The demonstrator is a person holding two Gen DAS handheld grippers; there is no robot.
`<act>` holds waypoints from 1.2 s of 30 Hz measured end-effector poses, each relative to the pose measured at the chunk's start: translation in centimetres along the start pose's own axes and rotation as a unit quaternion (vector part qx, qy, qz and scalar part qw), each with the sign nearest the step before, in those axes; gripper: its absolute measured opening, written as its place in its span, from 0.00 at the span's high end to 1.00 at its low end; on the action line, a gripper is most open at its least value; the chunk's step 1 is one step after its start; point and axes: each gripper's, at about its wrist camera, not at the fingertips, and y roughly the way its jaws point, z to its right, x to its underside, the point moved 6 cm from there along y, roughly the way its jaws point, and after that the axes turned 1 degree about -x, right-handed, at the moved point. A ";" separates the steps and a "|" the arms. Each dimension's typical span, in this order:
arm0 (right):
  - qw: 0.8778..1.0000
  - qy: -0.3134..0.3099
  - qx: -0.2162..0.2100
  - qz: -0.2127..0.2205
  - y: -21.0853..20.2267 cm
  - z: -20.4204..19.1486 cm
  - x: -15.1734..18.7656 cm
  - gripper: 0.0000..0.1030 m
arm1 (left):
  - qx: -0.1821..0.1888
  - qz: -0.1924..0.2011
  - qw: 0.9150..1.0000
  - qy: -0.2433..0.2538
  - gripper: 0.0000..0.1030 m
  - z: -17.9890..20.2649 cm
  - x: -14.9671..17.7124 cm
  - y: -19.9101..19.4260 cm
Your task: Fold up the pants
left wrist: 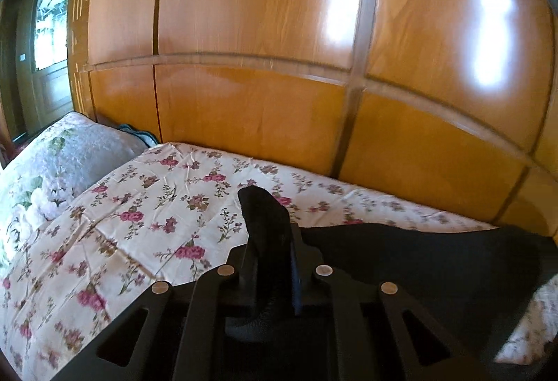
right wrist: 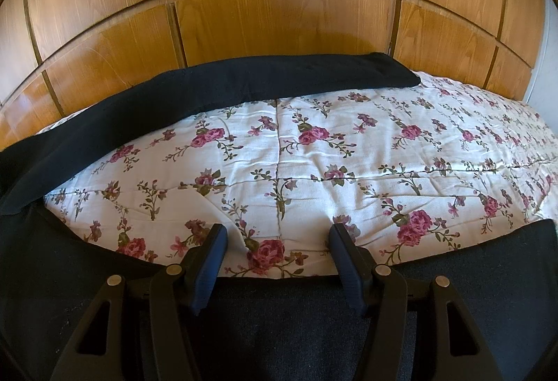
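We hold the black pants (right wrist: 216, 84) spread on the floral bedspread (right wrist: 348, 144), one leg along the wooden wardrobe (right wrist: 279, 15). The left gripper (left wrist: 268, 224) clamps a fabric bunch; the right gripper (right wrist: 277, 252) hovers agape (nothing grasped). Risk: uneven pulling skews the fold.

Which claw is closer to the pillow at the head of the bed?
Left. The left claw, shut on the black pants, has the pillow just ahead on its left. The right claw hangs open over the floral bedspread; its view shows no pillow.
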 end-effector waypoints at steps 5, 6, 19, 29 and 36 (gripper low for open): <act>1.000 0.000 0.000 0.001 0.0 0.0 0.0 0.40 | 0.044 0.030 0.998 -0.041 0.88 -1.1 0.6 -5.3; 1.000 0.000 0.000 0.001 0.0 0.0 0.1 0.40 | 0.053 0.036 0.997 -0.054 0.88 -1.5 1.0 -6.5; 0.999 -0.029 0.035 -0.030 0.0 -0.6 -0.2 0.39 | 0.083 0.031 0.986 -0.143 0.88 -5.2 11.6 -13.8; 0.990 -0.001 -0.131 -0.042 -0.7 -10.9 -10.0 0.36 | 0.084 0.000 0.980 -0.180 0.88 -5.6 16.2 -12.0; 0.981 0.048 -0.154 -0.109 4.9 -17.6 -14.6 0.36 | 0.083 0.000 0.980 -0.178 0.88 -5.4 16.5 -12.1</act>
